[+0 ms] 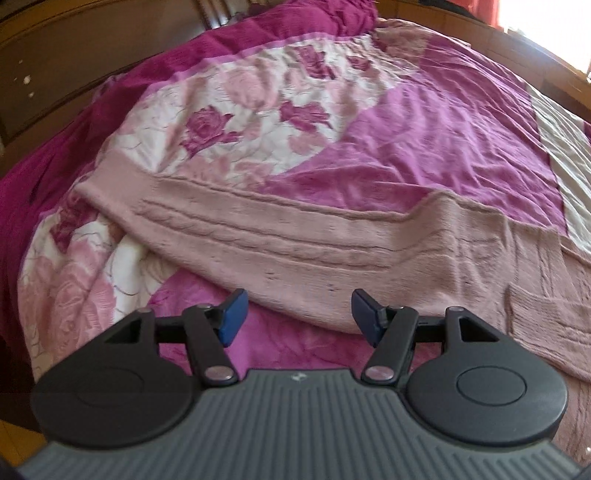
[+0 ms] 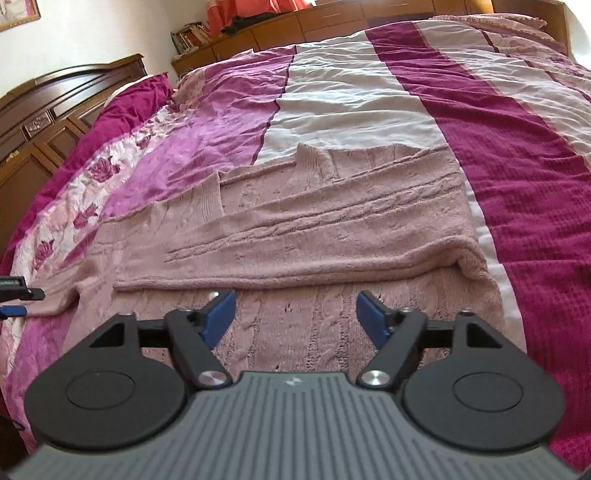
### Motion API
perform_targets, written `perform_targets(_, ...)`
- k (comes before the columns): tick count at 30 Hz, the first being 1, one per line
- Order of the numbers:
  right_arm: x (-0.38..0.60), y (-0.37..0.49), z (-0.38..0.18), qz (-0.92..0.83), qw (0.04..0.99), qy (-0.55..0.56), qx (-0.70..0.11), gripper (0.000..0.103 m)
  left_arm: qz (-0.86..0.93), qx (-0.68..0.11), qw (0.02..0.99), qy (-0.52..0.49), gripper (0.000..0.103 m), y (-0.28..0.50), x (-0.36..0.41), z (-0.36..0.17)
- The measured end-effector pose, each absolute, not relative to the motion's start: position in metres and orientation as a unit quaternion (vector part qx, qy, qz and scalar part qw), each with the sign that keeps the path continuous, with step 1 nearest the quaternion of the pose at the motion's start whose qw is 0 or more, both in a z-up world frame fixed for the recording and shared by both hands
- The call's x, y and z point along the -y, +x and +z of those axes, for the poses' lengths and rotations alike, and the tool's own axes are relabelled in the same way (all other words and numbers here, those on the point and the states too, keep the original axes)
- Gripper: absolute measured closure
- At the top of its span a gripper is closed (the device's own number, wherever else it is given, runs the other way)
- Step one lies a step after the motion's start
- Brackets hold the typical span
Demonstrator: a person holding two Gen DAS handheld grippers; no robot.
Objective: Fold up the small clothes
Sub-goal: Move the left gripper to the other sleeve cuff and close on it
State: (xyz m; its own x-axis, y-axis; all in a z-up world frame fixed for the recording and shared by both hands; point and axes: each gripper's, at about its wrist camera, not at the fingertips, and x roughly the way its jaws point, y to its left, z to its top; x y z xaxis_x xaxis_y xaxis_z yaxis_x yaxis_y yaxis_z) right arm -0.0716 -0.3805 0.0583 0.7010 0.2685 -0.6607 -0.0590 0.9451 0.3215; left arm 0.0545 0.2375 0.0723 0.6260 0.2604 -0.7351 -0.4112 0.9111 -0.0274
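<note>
Pink knit sweater (image 2: 295,229) lies flat on the bedspread (image 2: 517,184), right sleeve already folded across the body. Left sleeve (image 1: 240,229) lies outstretched. Left gripper (image 1: 295,314) and right gripper (image 2: 297,314) both hang wide open and empty. Best grasp near the cuff (image 1: 107,184), carry across level.

Open bedspread (image 2: 498,155) is seen beyond and to the right of the pink sweater (image 2: 332,221), with nothing standing on it. To the left, the way is bounded by a dark wooden headboard (image 2: 55,110); at the far end, by a low wooden cabinet (image 2: 332,22). The left sleeve (image 1: 240,229) is laid flat across the floral quilt (image 1: 258,110).
</note>
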Motion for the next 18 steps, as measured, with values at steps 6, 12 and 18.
perform_targets(6, 0.371, -0.070, 0.054, 0.093, 0.909, 0.125, -0.388, 0.023, 0.213, -0.387, 0.890, -0.118, 0.039, 0.056, -0.260, 0.066)
perform_targets(12, 0.366, -0.072, 0.045, 0.090, 0.902, 0.114, -0.407, 0.022, 0.244, -0.388, 0.874, -0.161, 0.039, 0.058, -0.287, 0.053)
perform_targets(18, 0.363, -0.072, 0.036, 0.085, 0.900, 0.108, -0.415, 0.021, 0.267, -0.372, 0.862, -0.215, 0.039, 0.055, -0.312, 0.042)
